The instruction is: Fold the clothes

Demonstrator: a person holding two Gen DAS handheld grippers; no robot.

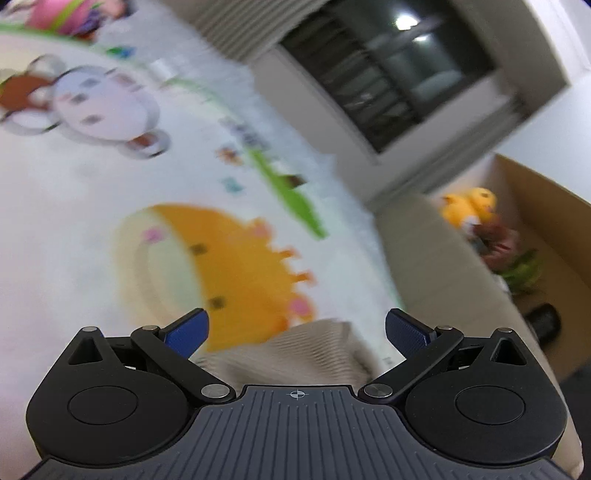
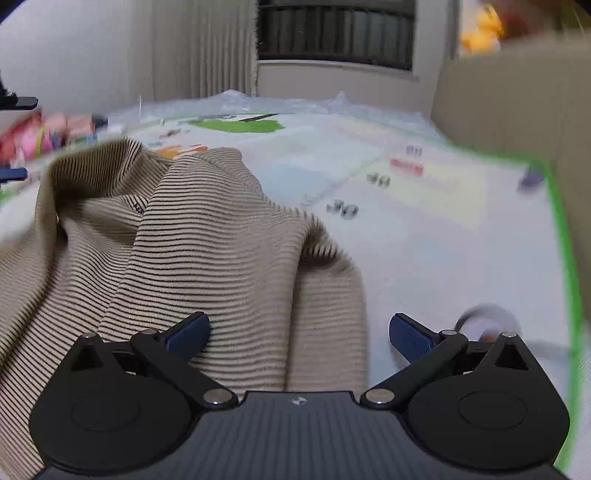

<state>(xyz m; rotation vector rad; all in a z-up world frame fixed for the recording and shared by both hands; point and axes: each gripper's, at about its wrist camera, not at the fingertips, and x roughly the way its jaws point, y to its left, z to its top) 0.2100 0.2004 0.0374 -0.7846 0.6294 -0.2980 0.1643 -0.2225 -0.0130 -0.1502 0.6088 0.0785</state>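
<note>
One striped beige sweater (image 2: 192,258), two hand-held grippers.
Sweater lies rumpled on the cartoon play mat (image 2: 424,229); left hand-held gripper (image 1: 295,328) and right hand-held gripper (image 2: 299,332) both spread wide, grasping nothing.

My left wrist view sits low behind the left tool (image 1: 295,332), tilted, facing across the play mat (image 1: 92,221) toward the window (image 1: 399,70). My right wrist view sits close behind the right tool (image 2: 299,334), level, facing the same window (image 2: 336,33). Both share mat (image 2: 424,229), striped garment (image 2: 207,251) (image 1: 291,354), cardboard box (image 1: 535,206) (image 2: 509,107).
</note>
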